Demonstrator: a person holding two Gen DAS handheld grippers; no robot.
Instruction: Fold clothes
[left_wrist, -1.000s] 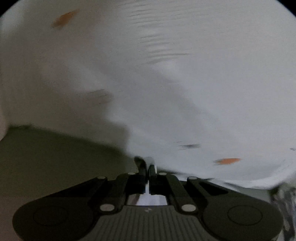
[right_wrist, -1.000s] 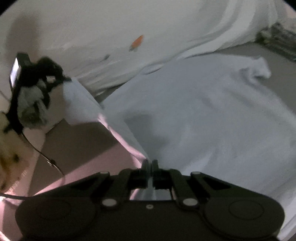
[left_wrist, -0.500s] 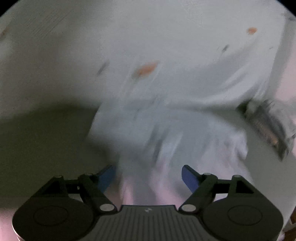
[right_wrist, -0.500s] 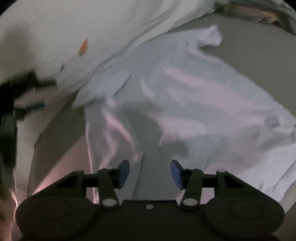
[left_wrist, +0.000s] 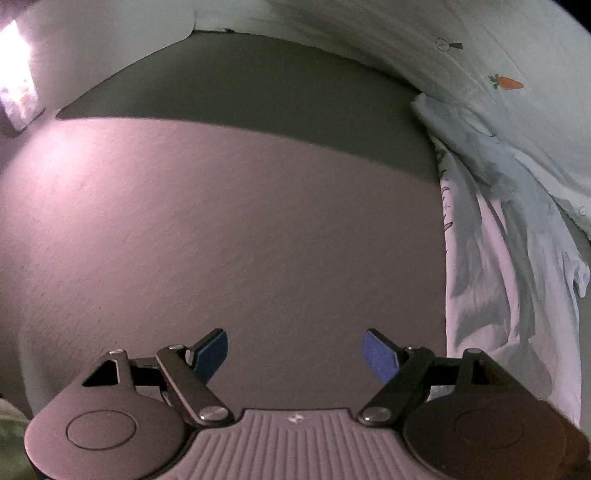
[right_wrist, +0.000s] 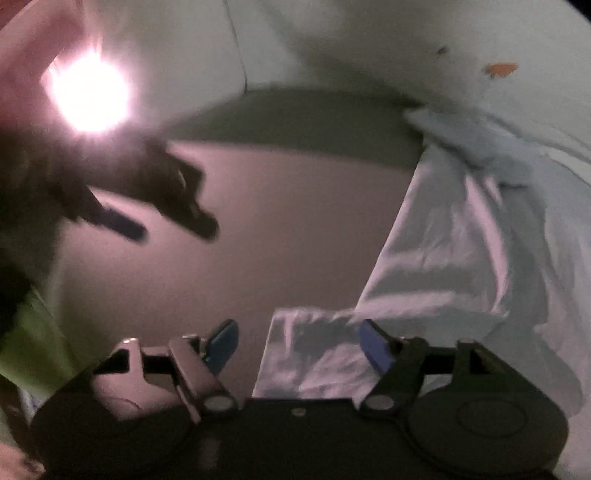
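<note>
In the left wrist view, the left gripper (left_wrist: 294, 352) stood wide open with nothing between its blue-padded fingers (left_wrist: 378, 356), hovering over bare, textured grey bedding surface (left_wrist: 240, 229). A small pale emblem sat on the ribbed grey housing between the finger arms; it could not be read. To the right, along that side of the bed, lay the crumpled pale-blue cotton garment (left_wrist: 506, 266), apart from the gripper's fingers, with faint printed marks along its near left edge that were too small to make out. Beyond it, at the far side of the bed, rose a white sheet printed with small orange carrots (left_wrist: 517, 110), its lower edge meeting the garment's far end. A bright lit rectangle (left_wrist: 16, 77) glowed at the far left.

In the right wrist view, the right gripper (right_wrist: 298, 345) was likewise spread open and held nothing. A folded near corner of the pale-blue garment (right_wrist: 461, 258) lay under the gap between its fingers, closer to the right finger (right_wrist: 375, 347); whether cloth touched a pad could not be told. The rest of the garment spread away to the right and far side. Further off to the left, the left gripper (right_wrist: 168, 221) showed blurred and dark above the grey bed, in front of a strong glare of light (right_wrist: 88, 92). The carrot-printed sheet (right_wrist: 498, 70) closed the far edge.
</note>
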